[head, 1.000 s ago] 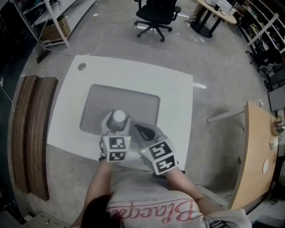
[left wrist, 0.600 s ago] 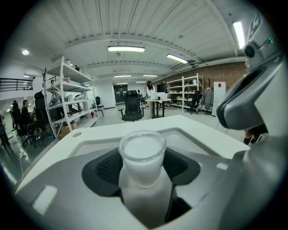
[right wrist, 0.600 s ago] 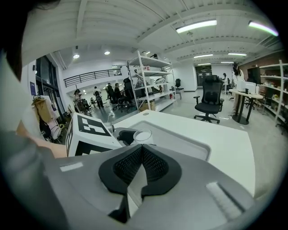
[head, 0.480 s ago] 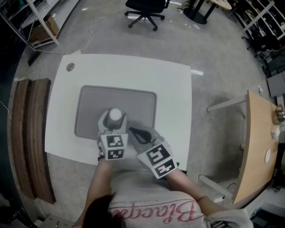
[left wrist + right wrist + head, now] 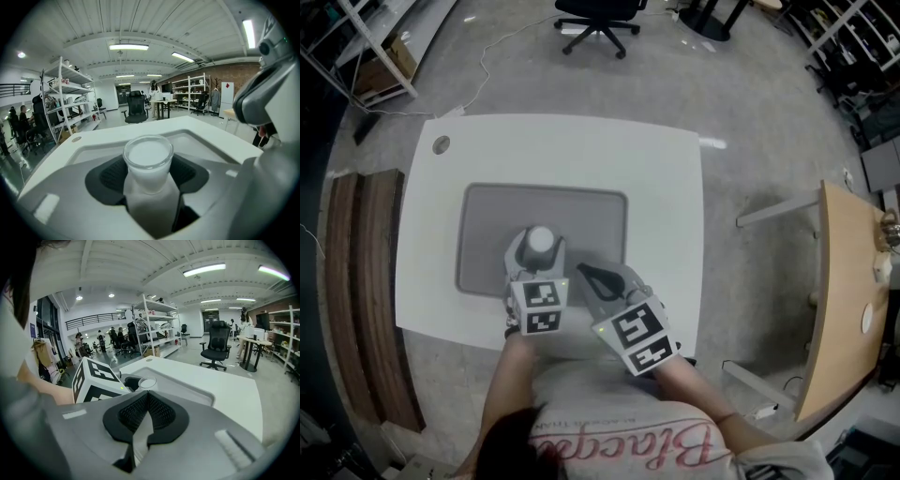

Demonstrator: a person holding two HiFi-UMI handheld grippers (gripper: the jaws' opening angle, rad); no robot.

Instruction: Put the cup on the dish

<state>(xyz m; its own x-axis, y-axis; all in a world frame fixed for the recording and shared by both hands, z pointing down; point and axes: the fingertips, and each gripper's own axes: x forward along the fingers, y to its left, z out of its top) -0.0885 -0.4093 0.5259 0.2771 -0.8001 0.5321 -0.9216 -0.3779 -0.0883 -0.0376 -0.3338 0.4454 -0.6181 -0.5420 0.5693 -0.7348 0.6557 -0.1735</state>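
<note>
A pale translucent cup (image 5: 148, 161) stands upright between the black pads of my left gripper (image 5: 149, 176), which press on both its sides. In the head view the cup (image 5: 540, 240) is over the near part of the grey rimmed dish (image 5: 581, 211) on the white table (image 5: 666, 187). Whether the cup rests on the dish or hangs just above it I cannot tell. My right gripper (image 5: 586, 274) is to the right of the cup, near the dish's front edge. In the right gripper view, the right gripper (image 5: 146, 405) is shut on nothing, and the cup (image 5: 147, 382) shows beyond it.
A wooden bench (image 5: 356, 281) runs along the table's left side and a wooden tabletop (image 5: 839, 300) stands at the right. An office chair (image 5: 595, 14) is beyond the far edge. A round cable cap (image 5: 441, 145) sits in the table's far left corner.
The head camera has shifted a little. The left gripper still grips the cup over the near part of the dish, and the right gripper stays shut beside it.
</note>
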